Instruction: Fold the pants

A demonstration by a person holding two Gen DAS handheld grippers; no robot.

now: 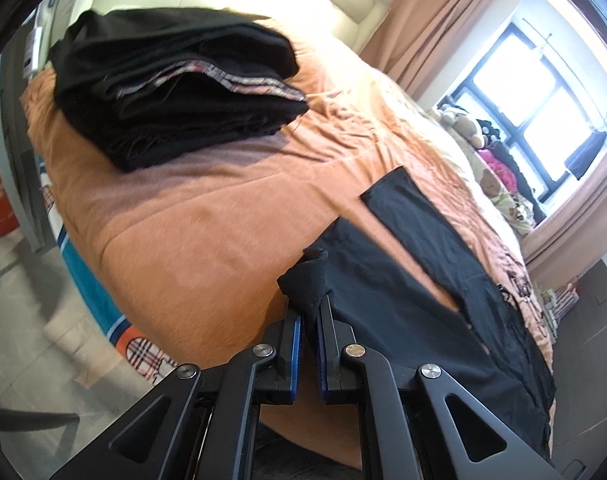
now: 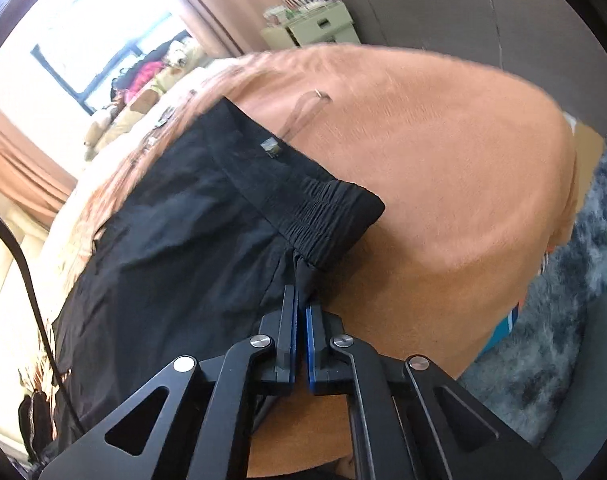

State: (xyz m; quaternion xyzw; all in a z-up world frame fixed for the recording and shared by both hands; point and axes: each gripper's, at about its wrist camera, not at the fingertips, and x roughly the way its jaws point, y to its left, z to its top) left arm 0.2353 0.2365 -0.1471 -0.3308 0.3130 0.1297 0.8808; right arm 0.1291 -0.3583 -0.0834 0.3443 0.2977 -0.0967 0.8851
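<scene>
Both grippers pinch the pants (image 1: 403,320): left gripper (image 1: 310,304) on a leg hem, right gripper (image 2: 301,300) just below the waistband (image 2: 327,204). Thin, limp fabric; you'll want hems and seams.

a home bedroom: bed (image 1: 183,220), curtains (image 1: 431,28), stuffed toys (image 1: 463,124).

Matt black cloth pants (image 2: 175,216) on fuzzy orange blanket (image 2: 443,184)
</scene>
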